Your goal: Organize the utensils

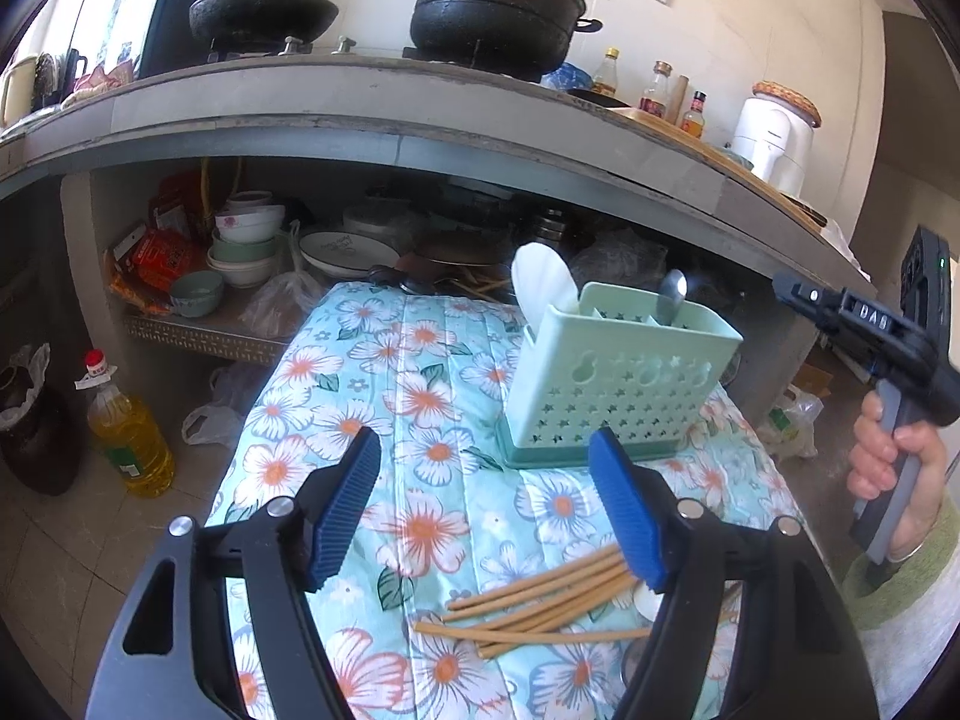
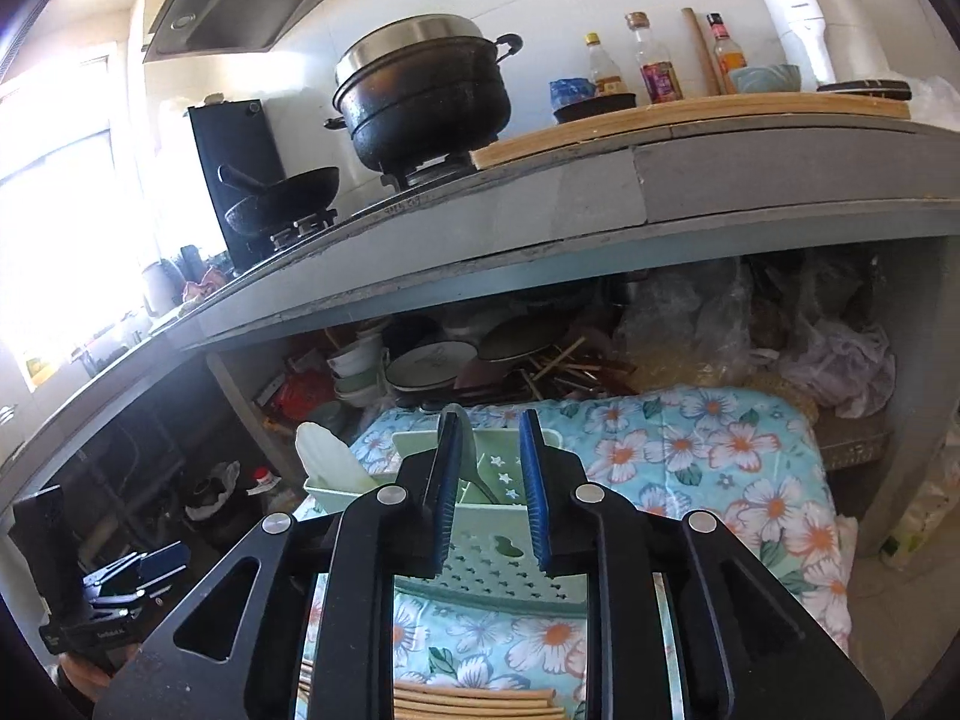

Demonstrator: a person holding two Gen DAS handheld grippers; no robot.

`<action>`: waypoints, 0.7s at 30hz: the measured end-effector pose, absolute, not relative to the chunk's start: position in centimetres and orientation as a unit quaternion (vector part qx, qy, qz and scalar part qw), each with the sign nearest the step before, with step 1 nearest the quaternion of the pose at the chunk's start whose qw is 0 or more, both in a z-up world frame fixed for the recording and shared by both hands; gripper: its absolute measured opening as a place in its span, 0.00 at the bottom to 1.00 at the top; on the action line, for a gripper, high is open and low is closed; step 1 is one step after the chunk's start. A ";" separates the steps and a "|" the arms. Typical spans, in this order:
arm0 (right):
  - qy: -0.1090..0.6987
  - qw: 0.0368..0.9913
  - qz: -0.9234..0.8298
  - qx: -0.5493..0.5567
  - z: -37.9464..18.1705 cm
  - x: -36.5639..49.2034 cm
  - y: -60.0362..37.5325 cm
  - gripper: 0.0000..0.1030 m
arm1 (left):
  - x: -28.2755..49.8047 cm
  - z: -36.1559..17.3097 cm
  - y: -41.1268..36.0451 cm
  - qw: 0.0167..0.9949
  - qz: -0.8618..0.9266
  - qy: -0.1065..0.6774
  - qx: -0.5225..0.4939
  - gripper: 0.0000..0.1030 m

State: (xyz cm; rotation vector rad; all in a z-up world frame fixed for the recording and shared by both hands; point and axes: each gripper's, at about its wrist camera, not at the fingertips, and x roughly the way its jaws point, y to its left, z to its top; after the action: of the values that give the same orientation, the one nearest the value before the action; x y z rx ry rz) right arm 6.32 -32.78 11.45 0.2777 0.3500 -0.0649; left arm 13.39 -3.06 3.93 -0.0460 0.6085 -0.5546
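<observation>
A mint-green utensil holder (image 1: 618, 384) stands on the floral cloth (image 1: 408, 408). It holds a white rice paddle (image 1: 543, 288) and a metal spoon (image 1: 672, 294). Several wooden chopsticks (image 1: 540, 600) lie on the cloth near the front. My left gripper (image 1: 483, 468) is open and empty above the cloth, just in front of the holder. My right gripper (image 2: 489, 444) is open above the holder (image 2: 480, 546), with the metal spoon (image 2: 474, 468) standing between its fingers; whether they touch it I cannot tell. The chopsticks (image 2: 456, 702) lie below it.
A grey counter (image 1: 360, 114) overhangs the cloth, with a wok (image 1: 264, 12), a black pot (image 1: 498, 6) and bottles on top. Under it are stacked bowls (image 1: 246, 240), plates and bags. A yellow oil bottle (image 1: 129, 426) stands on the floor at left.
</observation>
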 end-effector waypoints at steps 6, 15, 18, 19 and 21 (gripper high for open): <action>0.207 0.962 -0.031 0.176 15.0 5.2 -29.9 0.21 | 12.7 3.7 -2.7 0.912 -0.275 0.304 -0.015 0.69; 0.329 0.929 0.072 0.152 17.6 7.1 -19.9 0.25 | 13.0 2.7 -2.8 0.907 -0.251 0.338 -0.002 0.69; 0.376 0.912 0.105 0.128 17.1 7.9 -16.4 0.25 | 12.7 2.1 -3.0 0.906 -0.243 0.346 0.002 0.69; 0.392 0.904 0.114 0.125 16.9 8.2 -15.6 0.25 | 12.6 1.9 -3.1 0.906 -0.240 0.348 0.005 0.69; 0.408 0.898 0.120 0.111 16.5 8.5 -14.6 0.25 | 12.5 1.6 -3.3 0.905 -0.234 0.354 0.008 0.69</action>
State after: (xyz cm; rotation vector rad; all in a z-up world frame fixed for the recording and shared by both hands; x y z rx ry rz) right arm 8.45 -14.62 16.53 0.2303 0.8450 0.2482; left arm 12.51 -3.26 1.58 0.0159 0.7316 -0.4842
